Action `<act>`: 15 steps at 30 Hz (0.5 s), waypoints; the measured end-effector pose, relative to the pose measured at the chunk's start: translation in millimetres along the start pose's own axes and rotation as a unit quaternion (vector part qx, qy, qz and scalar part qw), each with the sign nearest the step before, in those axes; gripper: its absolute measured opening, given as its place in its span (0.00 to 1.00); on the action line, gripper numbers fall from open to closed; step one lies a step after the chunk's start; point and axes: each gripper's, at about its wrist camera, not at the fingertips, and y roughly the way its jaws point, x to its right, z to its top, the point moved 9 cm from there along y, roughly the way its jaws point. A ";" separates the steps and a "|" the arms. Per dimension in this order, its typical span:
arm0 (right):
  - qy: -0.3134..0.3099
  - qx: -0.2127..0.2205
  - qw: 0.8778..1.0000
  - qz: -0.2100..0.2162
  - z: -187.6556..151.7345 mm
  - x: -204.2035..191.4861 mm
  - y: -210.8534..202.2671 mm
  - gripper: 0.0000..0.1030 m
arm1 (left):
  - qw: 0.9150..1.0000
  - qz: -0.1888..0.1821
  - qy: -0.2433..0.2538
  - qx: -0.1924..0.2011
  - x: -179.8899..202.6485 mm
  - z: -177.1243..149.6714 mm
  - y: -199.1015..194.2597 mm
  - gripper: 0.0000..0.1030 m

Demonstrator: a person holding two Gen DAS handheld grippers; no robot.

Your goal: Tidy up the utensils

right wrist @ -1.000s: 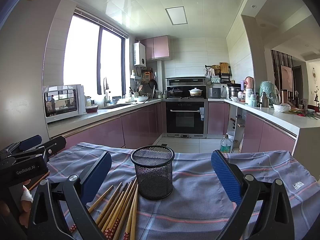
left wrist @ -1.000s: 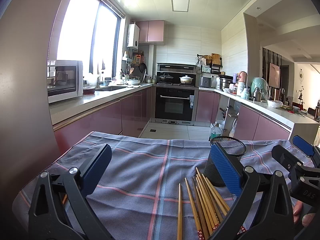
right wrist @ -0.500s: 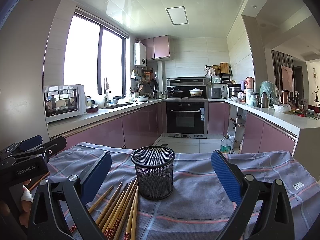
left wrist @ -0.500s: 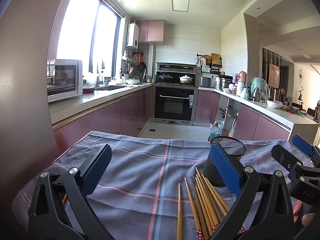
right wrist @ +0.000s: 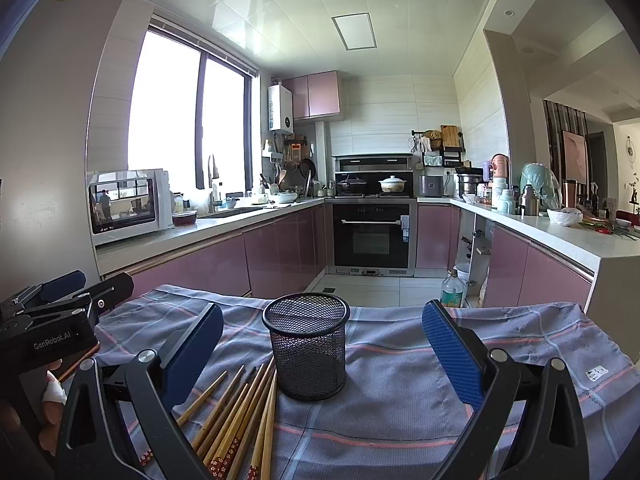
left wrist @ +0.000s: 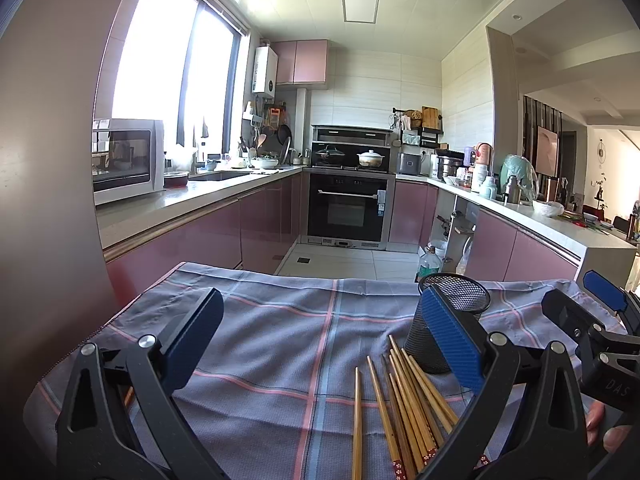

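Several wooden chopsticks point(left wrist: 404, 404) lie in a loose bundle on a grey plaid cloth point(left wrist: 280, 340), just in front of an upright black mesh cup point(left wrist: 448, 320). My left gripper point(left wrist: 322, 342) is open and empty, held above the cloth left of the cup. In the right wrist view the mesh cup point(right wrist: 308, 346) stands centred between the fingers of my right gripper point(right wrist: 322, 348), which is open and empty. The chopsticks point(right wrist: 236, 412) lie to its lower left. Each gripper shows at the edge of the other's view.
The cloth point(right wrist: 500, 344) covers a table whose far edge drops to the kitchen floor. Pink cabinets, a microwave point(left wrist: 124, 158) on the left counter and an oven point(left wrist: 346, 208) stand beyond. A plastic bottle point(right wrist: 452, 290) is on the floor.
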 end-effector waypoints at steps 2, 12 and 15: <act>0.000 -0.001 1.000 0.000 -0.2 0.0 0.3 0.93 | 1.000 0.000 0.001 -0.001 0.6 -0.1 1.1 0.95; 0.000 -0.001 1.000 0.001 0.1 -0.4 0.4 0.93 | 1.000 0.000 0.001 -0.001 0.5 -0.3 0.6 0.95; 0.002 -0.002 1.000 0.002 0.1 -0.6 0.9 0.93 | 1.000 -0.001 0.000 -0.002 1.1 -0.1 1.3 0.95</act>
